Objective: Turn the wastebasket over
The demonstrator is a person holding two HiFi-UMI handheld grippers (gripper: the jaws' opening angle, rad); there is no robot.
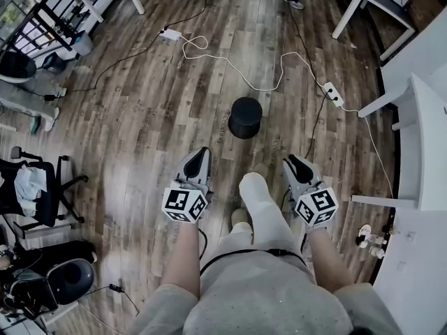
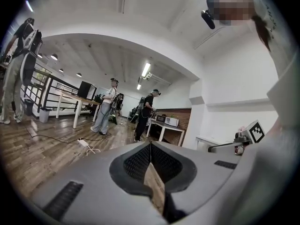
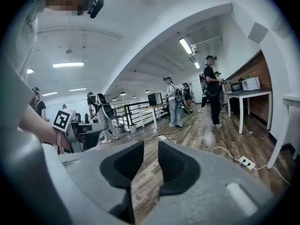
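Note:
A black wastebasket point(image 1: 245, 116) stands on the wooden floor ahead of me, its flat closed end up, so it appears mouth down. It shows only in the head view. My left gripper point(image 1: 202, 153) hangs well short of it to the lower left, jaws shut with nothing between them point(image 2: 150, 146). My right gripper point(image 1: 291, 162) is held to the lower right of the basket, also apart from it. Its jaws stand a little apart and empty point(image 3: 150, 149). Both point roughly level across the room.
A white cable with power strips point(image 1: 333, 94) runs across the floor behind the basket. White tables point(image 1: 419, 110) line the right side, black office chairs point(image 1: 35, 187) the left. Several people point(image 3: 212, 90) stand further off in the room.

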